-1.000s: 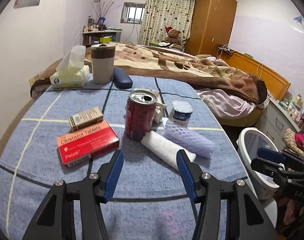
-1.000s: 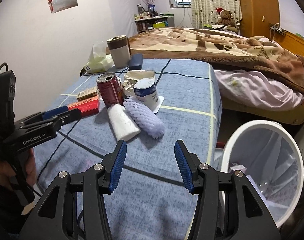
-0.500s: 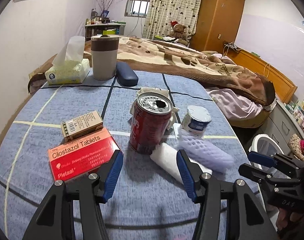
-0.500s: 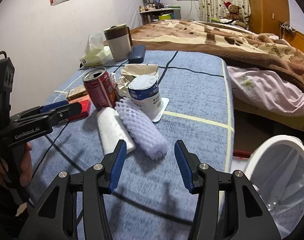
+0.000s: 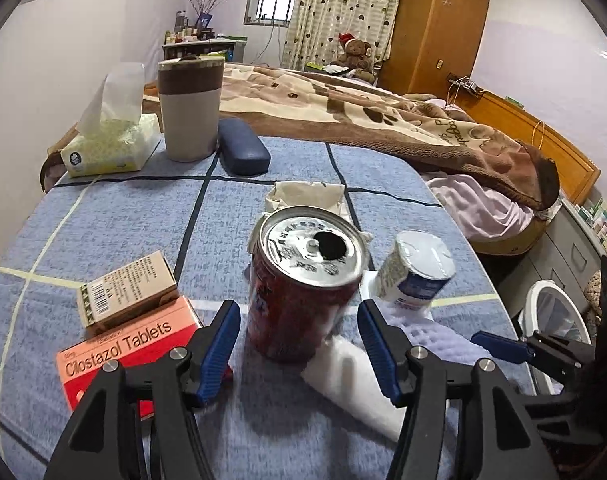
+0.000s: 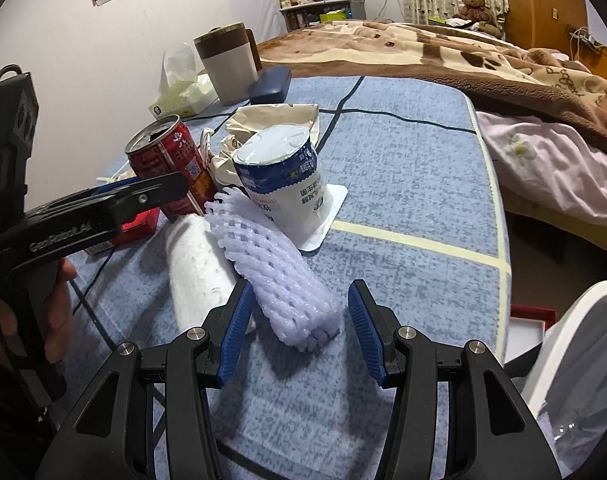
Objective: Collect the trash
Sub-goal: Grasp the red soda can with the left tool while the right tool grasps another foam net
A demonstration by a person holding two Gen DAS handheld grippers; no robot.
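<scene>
My left gripper (image 5: 299, 344): jaws opening, red can (image 5: 303, 288) upright between them, pads not touching it. White foam roll (image 5: 355, 380) lies just right of the can, yogurt cup (image 5: 415, 272) tilted behind it. Red tablet box (image 5: 115, 352) at left, a small tan box (image 5: 127, 292) on top of it. Right gripper (image 5: 499, 346) at the right edge, near the white bin (image 5: 551, 312).
</scene>
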